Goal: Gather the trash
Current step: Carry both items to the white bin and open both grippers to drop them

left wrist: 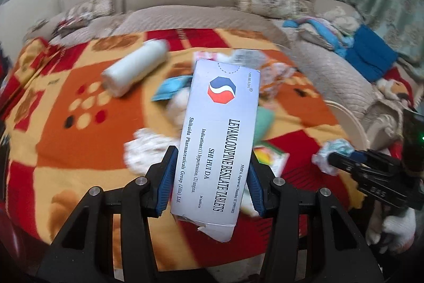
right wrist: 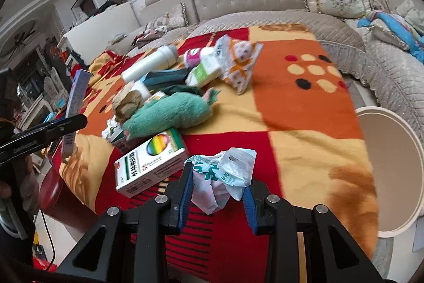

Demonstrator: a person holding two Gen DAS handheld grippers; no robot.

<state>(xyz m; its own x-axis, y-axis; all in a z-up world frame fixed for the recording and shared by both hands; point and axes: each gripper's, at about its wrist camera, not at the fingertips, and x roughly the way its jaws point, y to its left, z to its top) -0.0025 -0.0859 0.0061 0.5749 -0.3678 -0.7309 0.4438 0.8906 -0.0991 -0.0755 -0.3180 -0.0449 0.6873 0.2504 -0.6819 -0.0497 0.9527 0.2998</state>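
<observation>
Left gripper [left wrist: 210, 177] clamped on flat glossy tablet carton [left wrist: 218, 134], right gripper [right wrist: 217, 192] pinching crinkled plastic wrapper [right wrist: 225, 177], round white bin [right wrist: 392, 177] at 3 o'clock, fuzzy patterned blanket [right wrist: 304, 123] beneath

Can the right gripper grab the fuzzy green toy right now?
Probably not yet. The right gripper is already shut on a crumpled plastic wrapper, so it's full. The green plush toy lies uncovered on the blanket.
</observation>
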